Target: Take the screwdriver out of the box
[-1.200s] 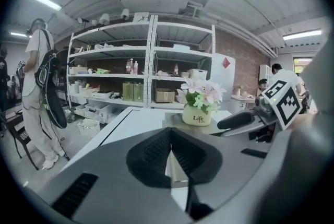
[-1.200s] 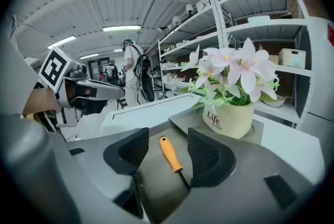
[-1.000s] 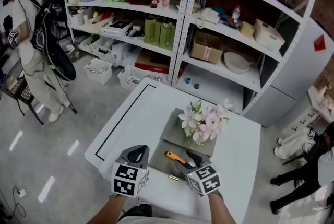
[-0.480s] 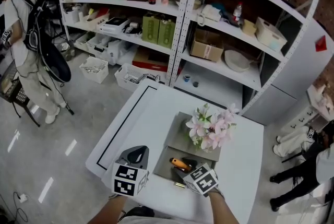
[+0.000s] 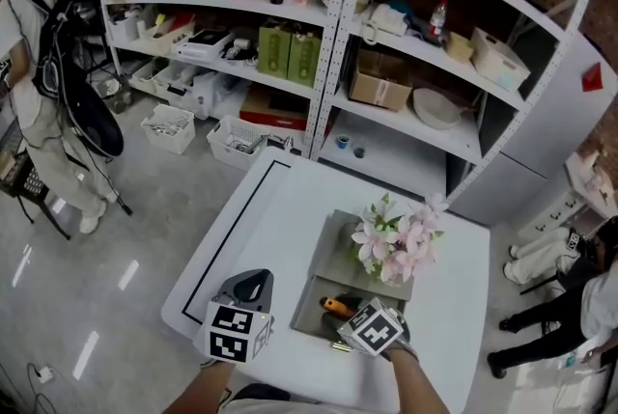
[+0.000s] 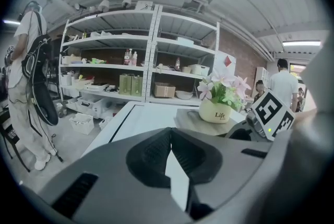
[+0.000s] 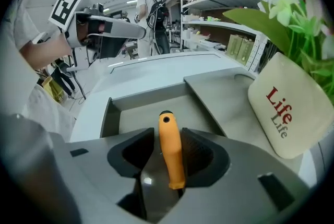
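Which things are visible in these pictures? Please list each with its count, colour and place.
White metal shelves: two bays, white, at the back.
White rectangular table: one, white, before the shelves.
Shallow grey open box: one, grey, on the table.
Orange-handled screwdriver: one, orange, in the box.
Flat grey board: one, grey, beyond the box.
Cream pot of pink flowers: one, cream, on the board.
Person with black backpack: one, far left.
Person in dark trousers: one, far right.
Left gripper: one, grey, shut, empty.
Right gripper: one, grey, jaws closing around the screwdriver handle.

flwr pot (image 6: 216,112) | white tbl (image 5: 256,238) | stocked shelving (image 5: 328,65) behind tbl | person w/ backpack (image 5: 39,103) far left
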A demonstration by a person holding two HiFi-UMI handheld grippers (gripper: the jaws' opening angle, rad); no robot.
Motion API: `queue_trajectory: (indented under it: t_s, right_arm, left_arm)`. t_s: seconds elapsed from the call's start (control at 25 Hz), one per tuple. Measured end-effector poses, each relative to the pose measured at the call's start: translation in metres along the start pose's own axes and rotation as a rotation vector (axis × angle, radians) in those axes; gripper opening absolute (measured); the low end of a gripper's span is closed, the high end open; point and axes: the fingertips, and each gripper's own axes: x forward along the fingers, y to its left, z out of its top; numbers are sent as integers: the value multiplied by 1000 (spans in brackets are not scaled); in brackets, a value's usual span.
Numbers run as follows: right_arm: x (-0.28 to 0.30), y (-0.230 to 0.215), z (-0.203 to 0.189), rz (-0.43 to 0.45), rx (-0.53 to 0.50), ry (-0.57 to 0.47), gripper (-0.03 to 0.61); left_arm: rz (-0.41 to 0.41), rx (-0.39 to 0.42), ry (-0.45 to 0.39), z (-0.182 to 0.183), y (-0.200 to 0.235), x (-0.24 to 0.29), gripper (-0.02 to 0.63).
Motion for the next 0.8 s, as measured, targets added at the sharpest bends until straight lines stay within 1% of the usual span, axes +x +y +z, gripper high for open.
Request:
queue_trajectory:
  t_s: [0.12, 0.24, 0.52, 0.68, 0.8]
  right_arm:
    - [1, -1, 0, 24, 0, 29, 165]
    - [4, -3, -2, 35, -11, 50, 127]
    - [5, -5, 2, 35, 18, 45, 121]
    - [-4, -2, 7, 21, 41, -3, 120]
    - [-14, 2, 13, 5, 32, -50, 120]
  left_arm:
    - [-3, -5, 1, -1, 5, 1, 6]
    - [-8, -7, 2, -2, 6, 2, 6]
    - [-23, 4, -2, 1, 2, 3, 6]
    - [-22, 13, -2, 2, -5, -2, 6]
    - [-14, 17, -7, 2, -11, -7, 6]
